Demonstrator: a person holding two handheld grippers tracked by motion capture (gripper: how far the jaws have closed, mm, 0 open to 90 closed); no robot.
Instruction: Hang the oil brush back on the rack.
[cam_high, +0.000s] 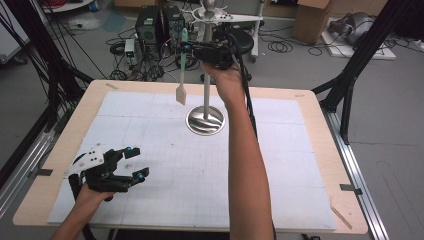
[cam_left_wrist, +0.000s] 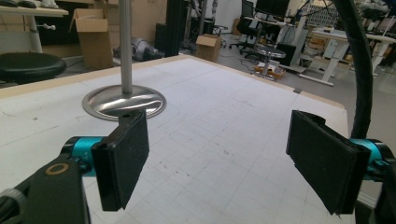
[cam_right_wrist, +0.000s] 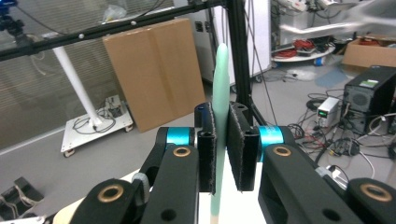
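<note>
While raised above the desk's (cam_high: 300, 150) far edge, right gripper (cam_right_wrist: 223, 140) clamped on mint-handled spatula (cam_high: 182, 75), hanging blade-down beside steel stand (cam_high: 206, 100). Left gripper (cam_high: 131, 162) idle, fingers spread, near-left corner. Risk: thin handle pivoting or slipping; blade striking stand's pole.

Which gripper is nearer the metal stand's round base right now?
Right. The right gripper, shut on the spatula, is raised beside the stand's pole, over the table's far side, above the round base. The left gripper rests open at the table's near-left corner, well away from it.
</note>
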